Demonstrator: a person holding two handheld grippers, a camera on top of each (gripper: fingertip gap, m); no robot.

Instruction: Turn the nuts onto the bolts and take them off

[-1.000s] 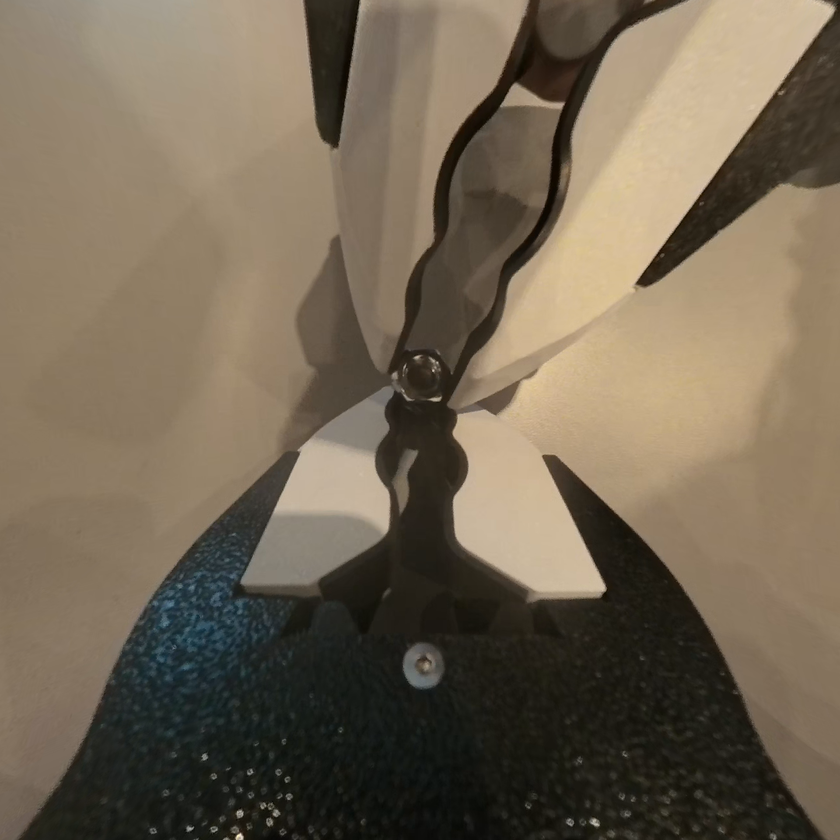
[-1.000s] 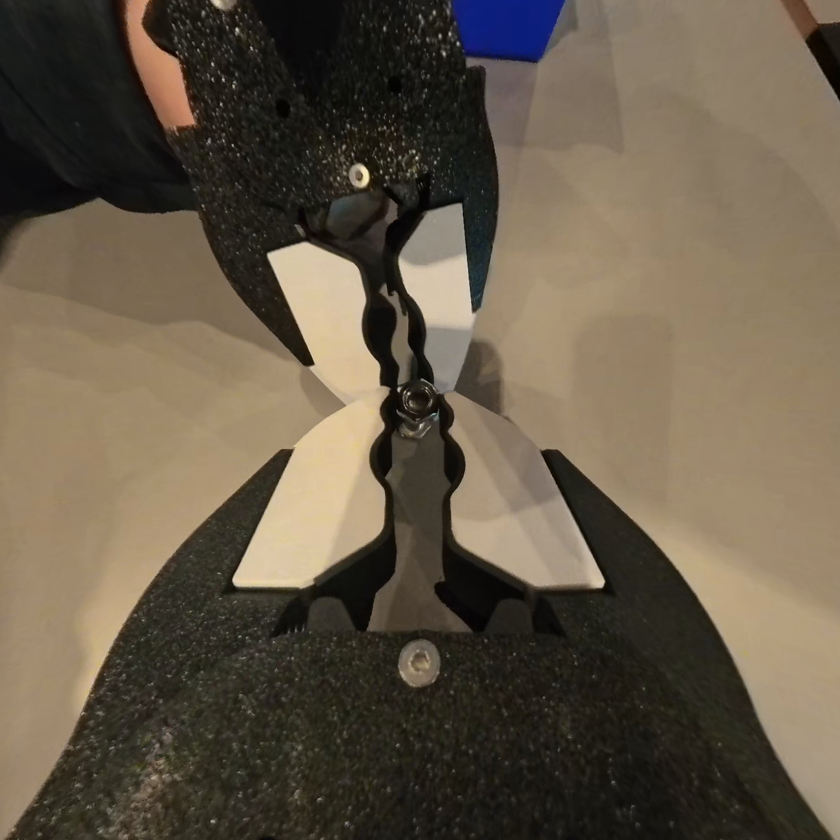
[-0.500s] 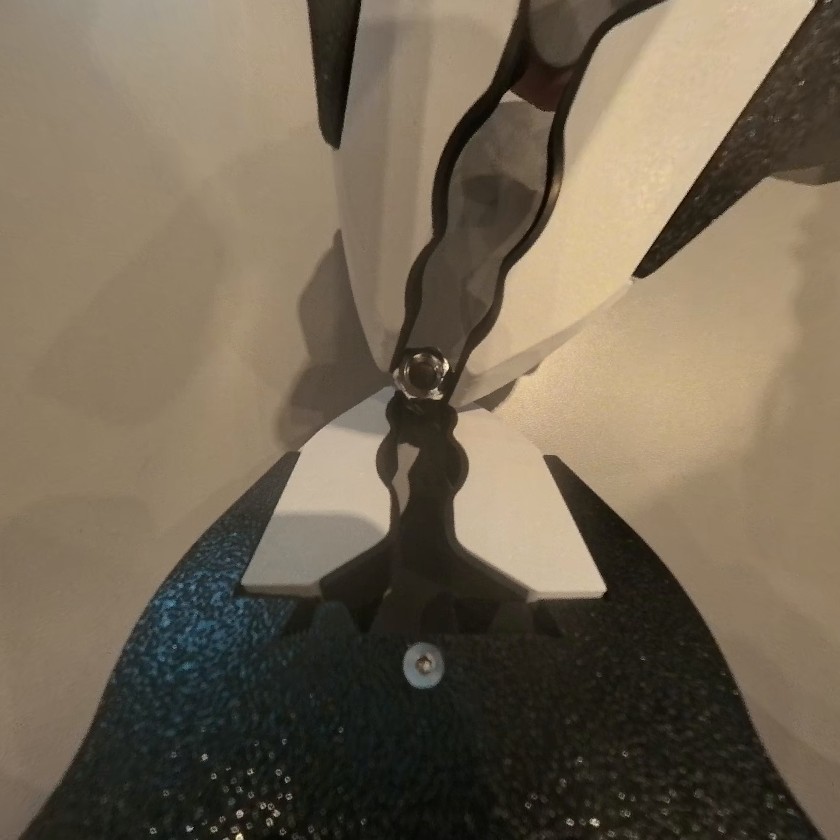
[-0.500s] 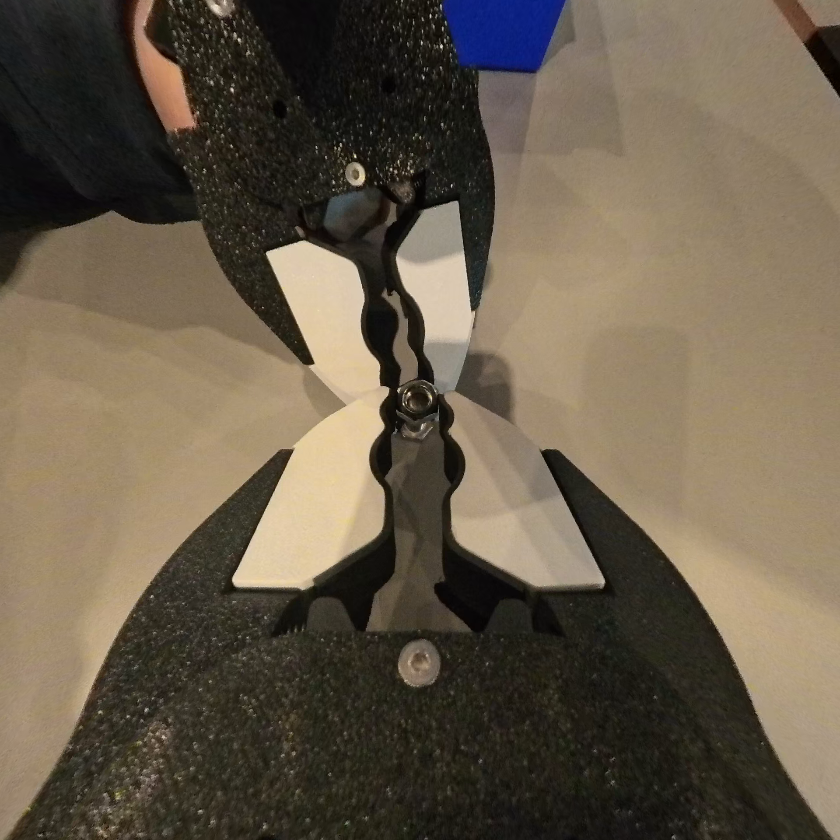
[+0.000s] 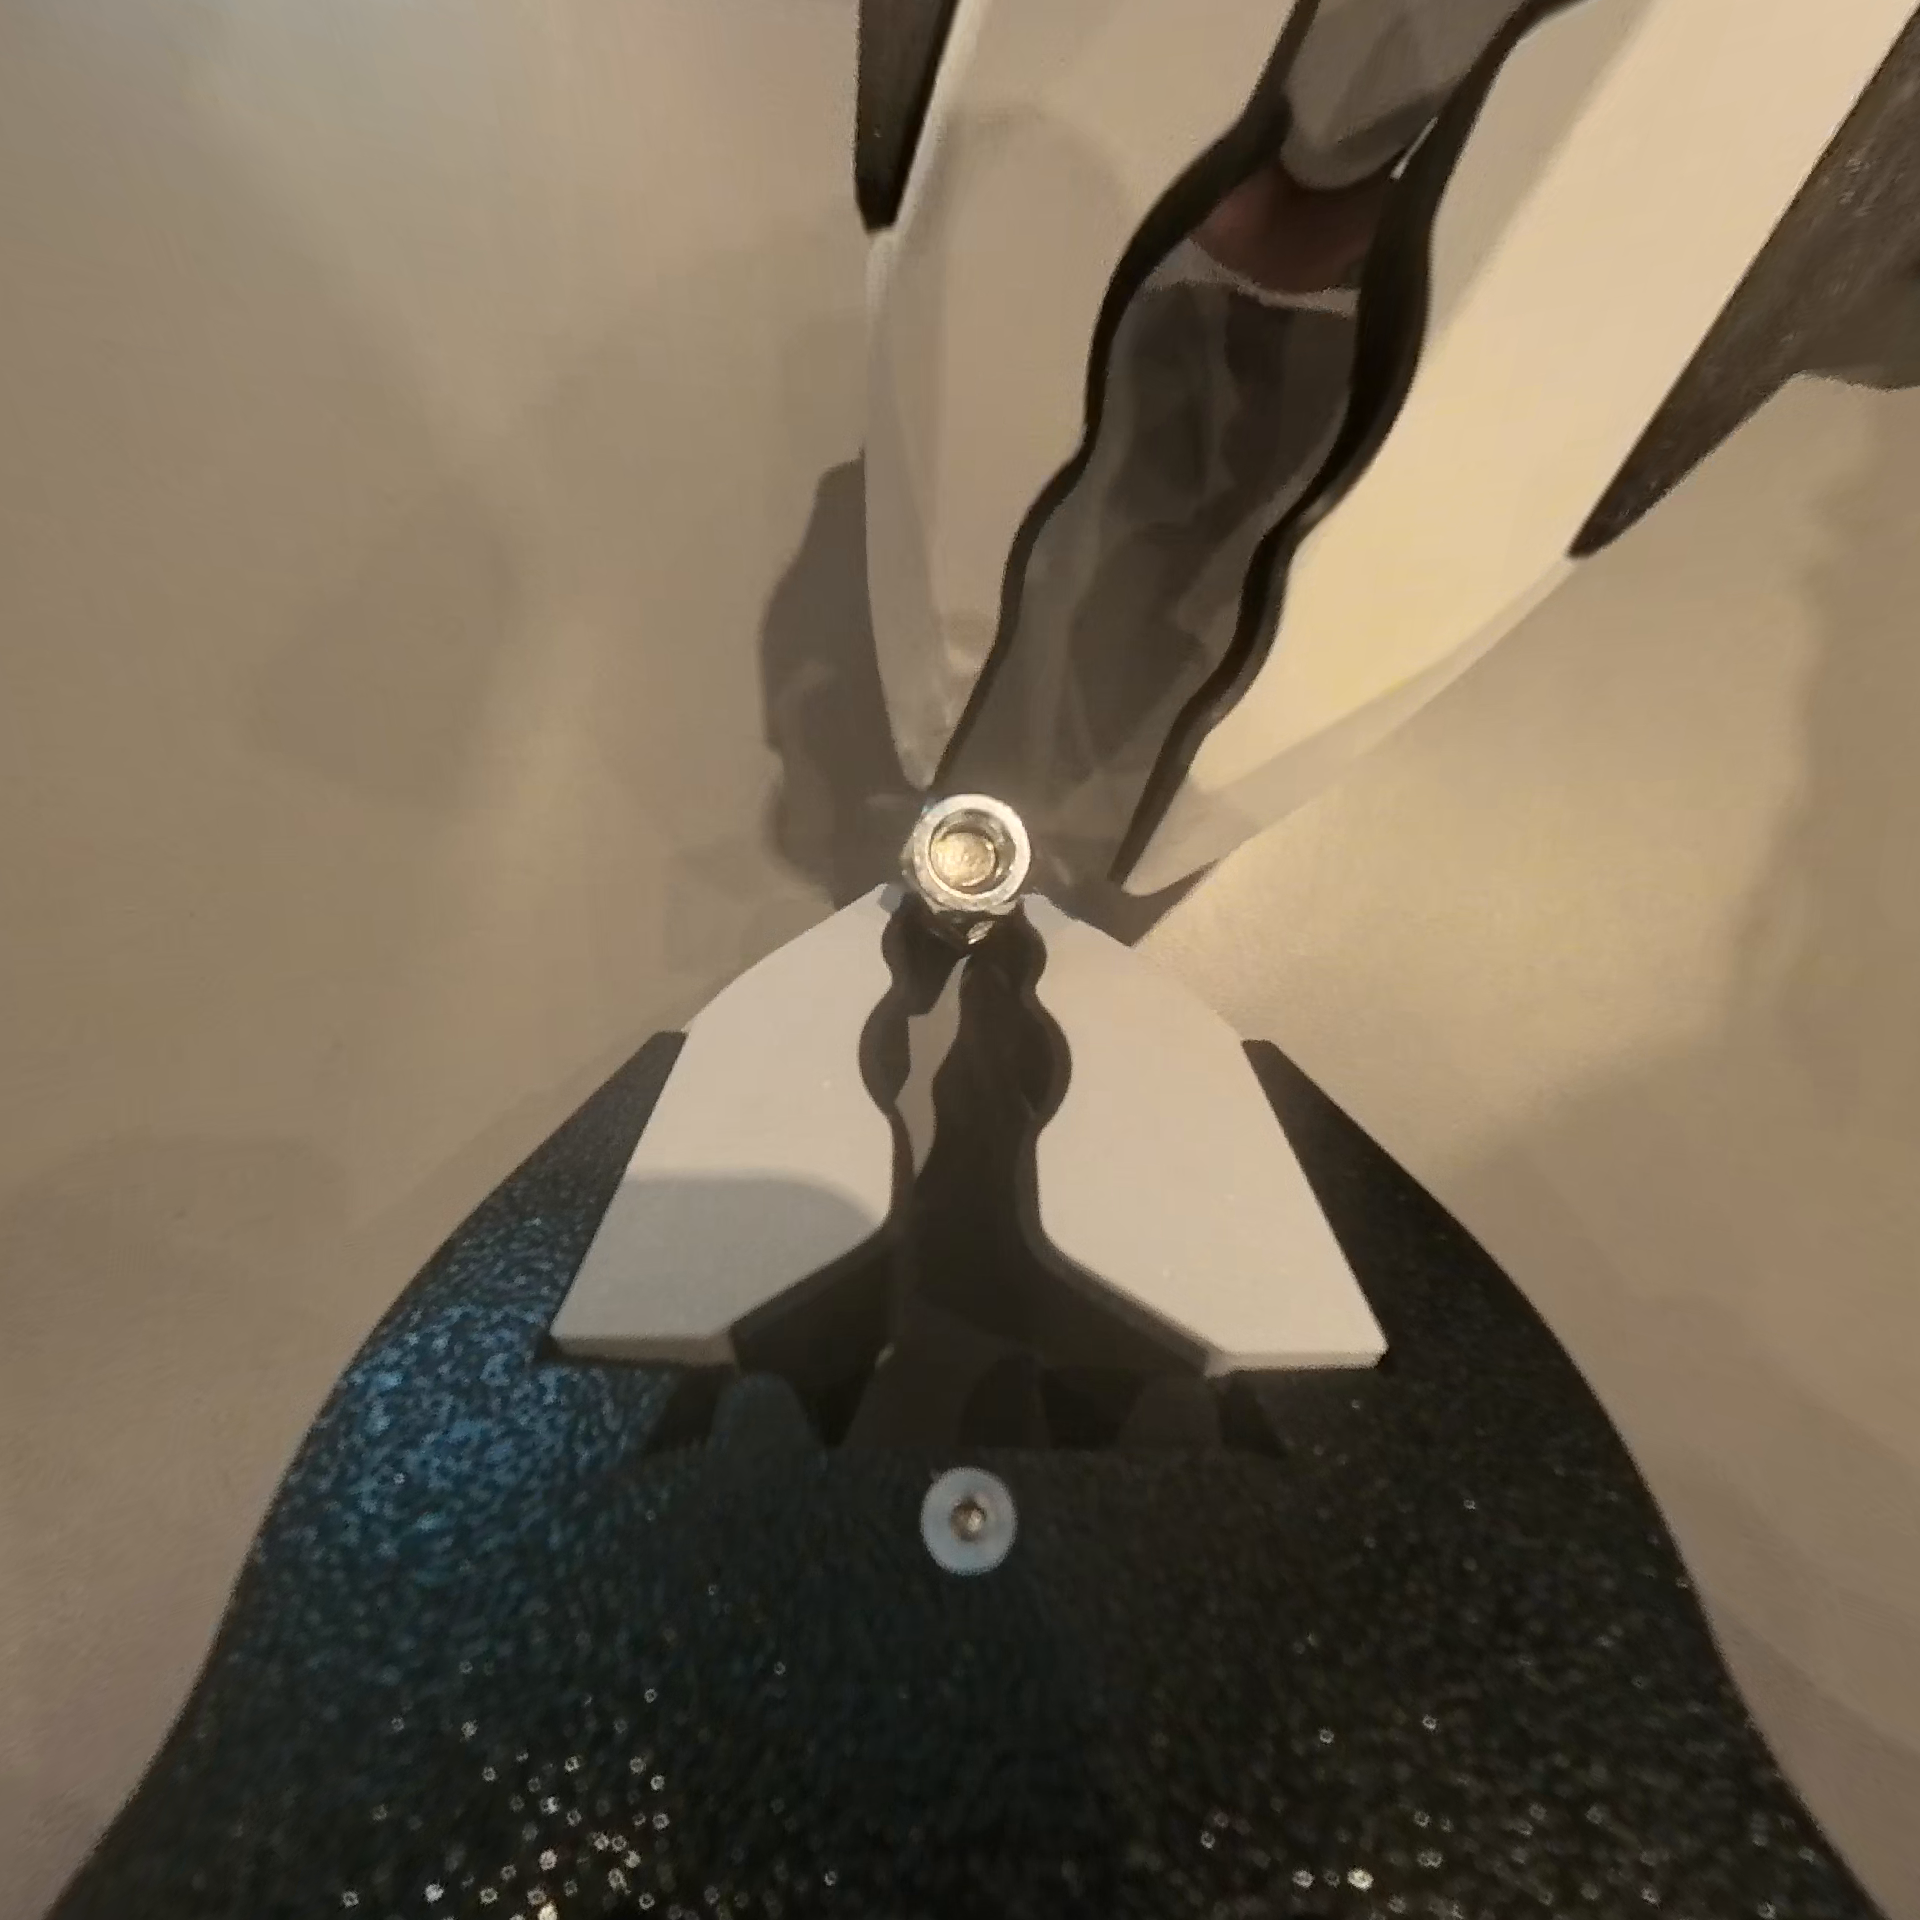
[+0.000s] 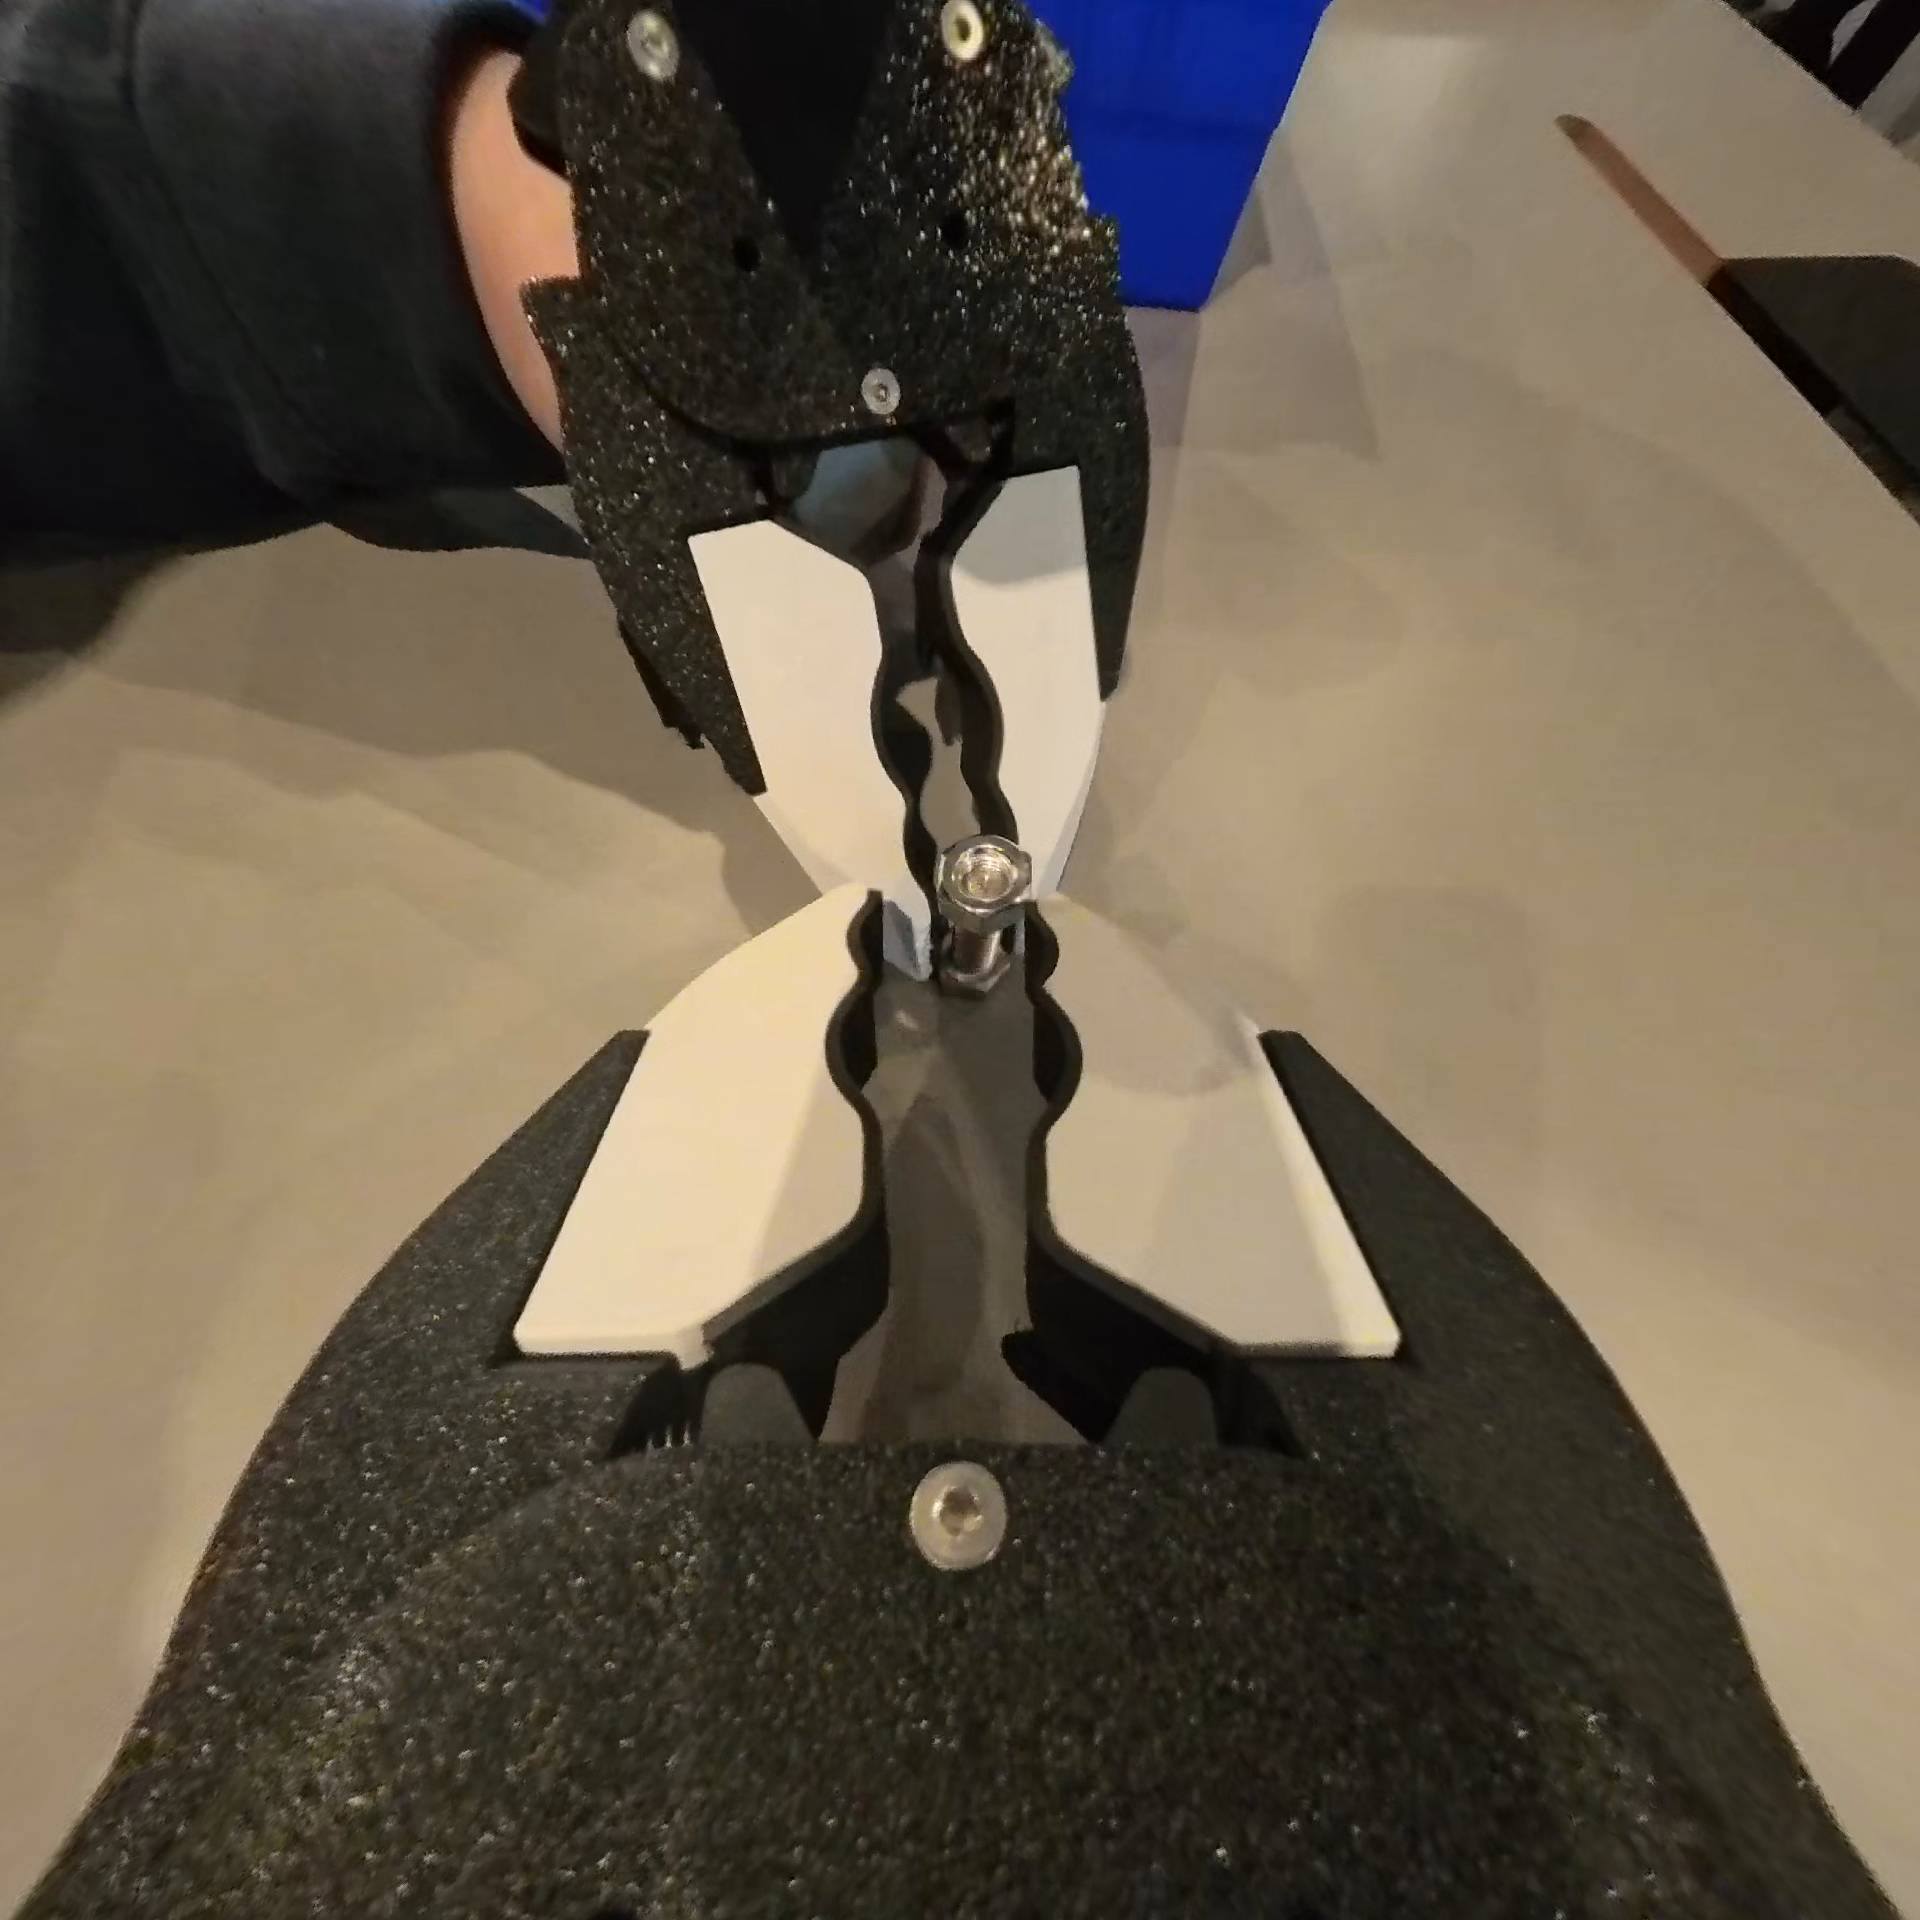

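A small steel bolt point(image 6: 971, 948) stands upright with a hex nut point(image 6: 982, 883) at its upper end. Both grippers meet tip to tip around it, above the beige table point(image 6: 1455, 727). My left gripper point(image 5: 966, 914) is shut on the bolt just below the nut point(image 5: 971, 857); it also shows in the right wrist view point(image 6: 971, 894). My right gripper point(image 6: 951, 925) has its fingers slightly parted on either side of the bolt, with a gap wider than the bolt. In the left wrist view the right gripper point(image 5: 1023, 831) does not clamp the nut.
A blue bin point(image 6: 1174, 156) stands at the far side of the table. A dark flat object point(image 6: 1818, 312) lies at the far right edge. A person's dark sleeve point(image 6: 208, 312) holds the left gripper from the upper left. The tips of both grippers are at nearly the same place.
My right gripper's fingers have spread apart a little and let go of the nut. My left gripper still holds the bolt, and more of the bolt's shaft shows now.
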